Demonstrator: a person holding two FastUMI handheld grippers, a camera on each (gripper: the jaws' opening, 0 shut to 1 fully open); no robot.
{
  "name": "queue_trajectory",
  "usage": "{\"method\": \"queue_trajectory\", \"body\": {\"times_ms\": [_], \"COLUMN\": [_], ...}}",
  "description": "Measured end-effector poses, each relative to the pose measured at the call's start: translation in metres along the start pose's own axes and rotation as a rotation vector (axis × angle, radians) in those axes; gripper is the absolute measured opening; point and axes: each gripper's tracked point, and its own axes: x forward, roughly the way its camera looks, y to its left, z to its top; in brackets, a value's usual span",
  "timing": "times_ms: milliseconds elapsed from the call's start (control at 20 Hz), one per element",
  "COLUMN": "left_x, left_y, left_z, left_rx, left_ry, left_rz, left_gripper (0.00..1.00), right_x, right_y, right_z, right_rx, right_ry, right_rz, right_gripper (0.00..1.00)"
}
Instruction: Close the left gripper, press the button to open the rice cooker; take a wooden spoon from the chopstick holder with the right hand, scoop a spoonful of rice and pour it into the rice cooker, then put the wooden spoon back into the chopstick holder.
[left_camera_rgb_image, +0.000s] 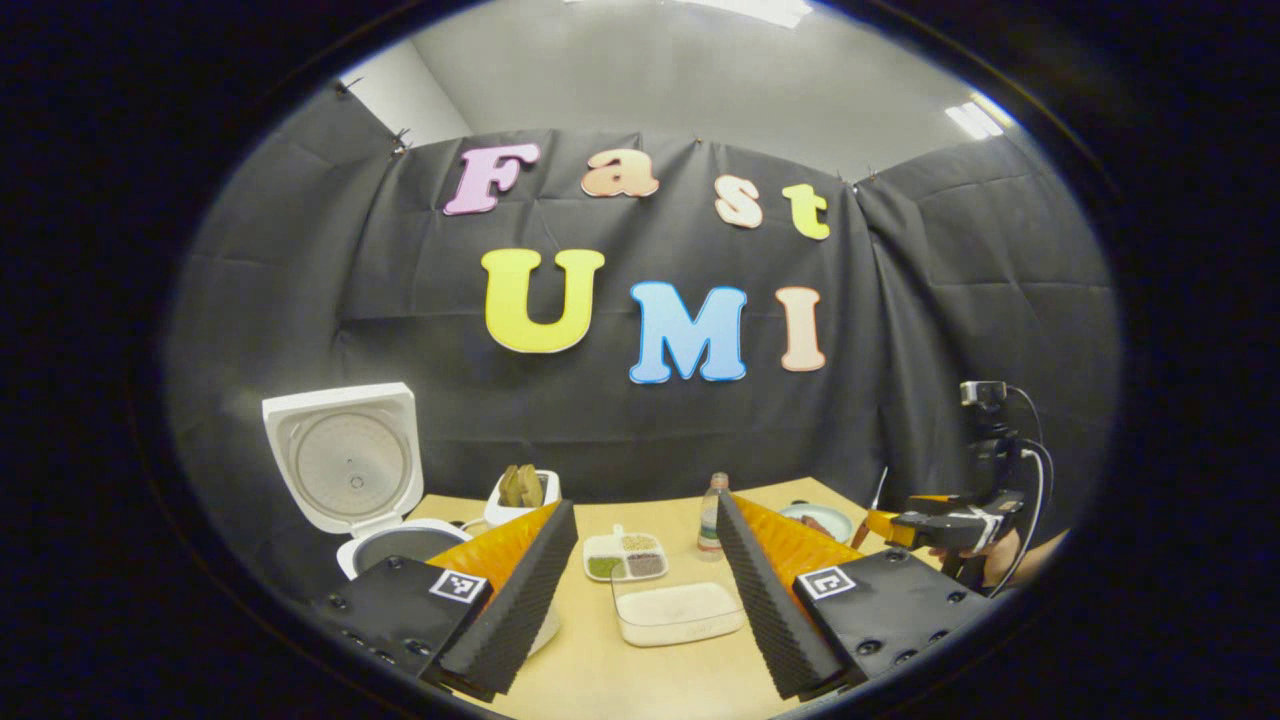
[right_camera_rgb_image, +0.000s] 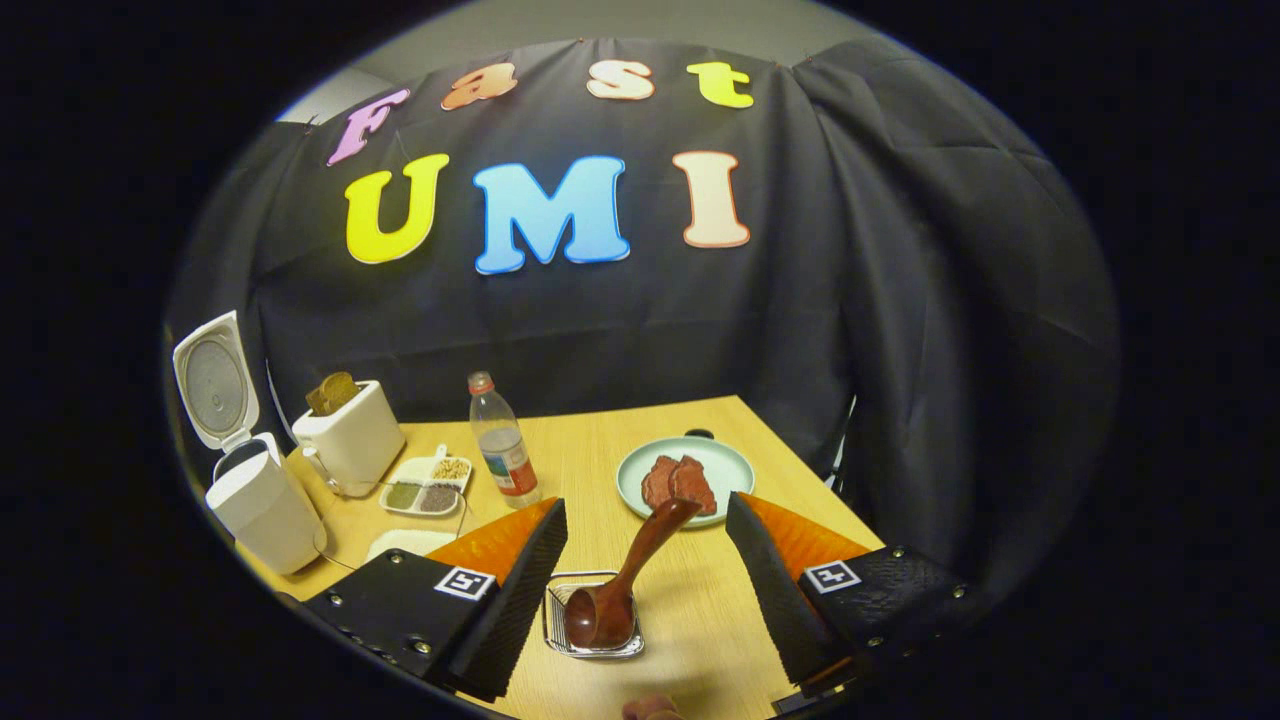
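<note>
The rice cooker (left_camera_rgb_image: 345, 470) lid stands up. Both grippers gape wide, holding nothing. The wooden spoon (right_camera_rgb_image: 625, 580) sits in the chopstick holder (right_camera_rgb_image: 560, 640).

Right gripper (right_camera_rgb_image: 640, 575): fingers spread wide, nothing between them touched. Between the fingertips, just below: wire chopstick holder (right_camera_rgb_image: 556, 610) on the wooden table (right_camera_rgb_image: 590, 440), holding a wooden spoon (right_camera_rgb_image: 630, 570), bowl down, handle leaning up and away. Beyond the spoon handle: pale green plate (right_camera_rgb_image: 640, 462) with two red meat slices (right_camera_rgb_image: 678, 482). Ahead left: plastic bottle (right_camera_rgb_image: 502, 452), divided grain tray (right_camera_rgb_image: 428, 485), white toaster (right_camera_rgb_image: 350, 435) holding bread. Far left: white rice cooker (right_camera_rgb_image: 262, 510), lid raised.
</note>
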Motion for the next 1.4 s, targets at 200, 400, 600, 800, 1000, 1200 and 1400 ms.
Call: {"method": "queue_trajectory", "body": {"times_ms": [200,400,600,800,1000,1200,1400], "left_x": [0.013,0.022,0.032,0.048,0.075,0.109,0.151], "left_y": [0.04,0.105,0.164,0.229,0.298,0.359,0.41], "left_z": [0.026,0.046,0.071,0.103,0.117,0.119,0.102], "left_rx": [-0.007,-0.006,-0.053,-0.078,-0.098,-0.099,-0.158], "left_ry": [-0.034,-0.03,-0.036,-0.067,-0.079,-0.086,-0.053], "left_rz": [0.084,0.207,0.286,0.372,0.462,0.549,0.612], "left_gripper": [0.96,0.97,0.97,0.96,0.96,0.96,0.96], "right_x": [-0.021,-0.036,-0.044,-0.046,-0.043,-0.033,-0.021], "right_y": [0.02,0.059,0.085,0.101,0.101,0.095,0.088], "right_z": [0.053,0.073,0.079,0.076,0.073,0.076,0.077], "right_rx": [-0.014,0.006,0.007,-0.005,-0.008,-0.016,-0.018], "right_ry": [-0.082,-0.074,-0.069,-0.053,-0.038,-0.032,-0.024], "right_rz": [0.058,0.177,0.24,0.278,0.269,0.243,0.206], "right_gripper": [0.96,0.96,0.96,0.96,0.96,0.96,0.97]}}
